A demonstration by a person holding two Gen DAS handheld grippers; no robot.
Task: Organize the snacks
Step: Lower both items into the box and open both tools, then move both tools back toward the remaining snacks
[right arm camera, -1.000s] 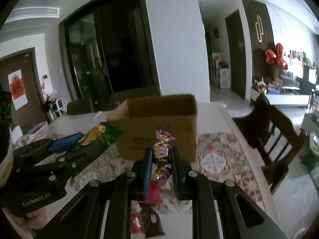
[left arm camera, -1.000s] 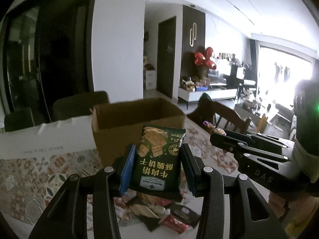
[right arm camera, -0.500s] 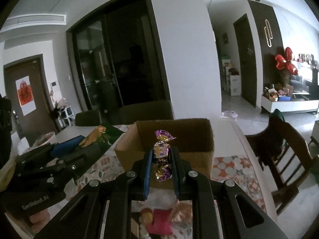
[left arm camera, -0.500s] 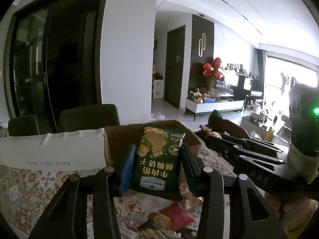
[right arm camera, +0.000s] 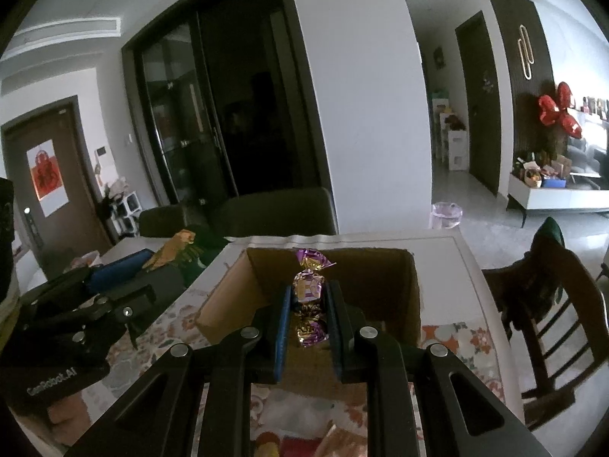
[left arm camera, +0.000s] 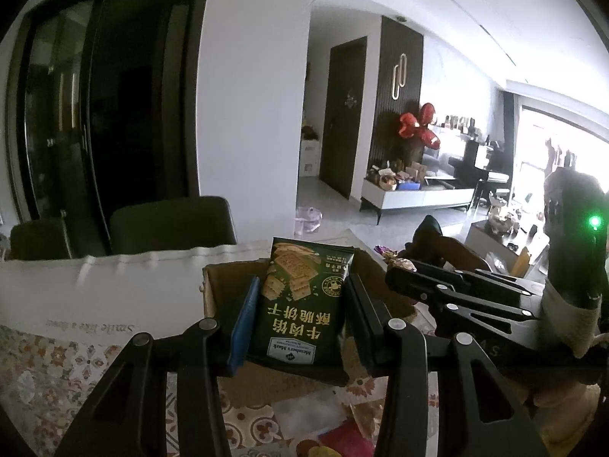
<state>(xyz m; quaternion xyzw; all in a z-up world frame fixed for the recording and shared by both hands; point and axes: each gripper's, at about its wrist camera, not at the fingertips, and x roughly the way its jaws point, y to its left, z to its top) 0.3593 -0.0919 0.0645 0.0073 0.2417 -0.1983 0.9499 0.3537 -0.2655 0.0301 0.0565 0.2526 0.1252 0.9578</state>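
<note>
My left gripper (left arm camera: 300, 293) is shut on a dark green cracker packet (left arm camera: 300, 304) printed with crackers, held upright above the near wall of an open cardboard box (left arm camera: 224, 285). My right gripper (right arm camera: 307, 301) is shut on a purple and gold wrapped candy (right arm camera: 309, 285), hanging over the same box (right arm camera: 380, 278). In the left wrist view the right gripper (left arm camera: 396, 266) reaches in from the right with the candy (left arm camera: 392, 259) at its tip. The left gripper (right arm camera: 125, 270) and its packet (right arm camera: 171, 253) show at the left of the right wrist view.
The box stands on a table with a patterned cloth (right arm camera: 456, 342). Loose snack wrappers (left arm camera: 342, 438) lie on the cloth below the grippers. A white sheet or bag (left arm camera: 95, 297) lies left of the box. Dark chairs (right arm camera: 278, 211) stand behind the table, a wooden chair (right arm camera: 552, 304) at its right.
Both grippers have moved forward and up, from in front of the box to over its opening. Each still holds its snack. The loose wrappers have slid toward the bottom edge.
</note>
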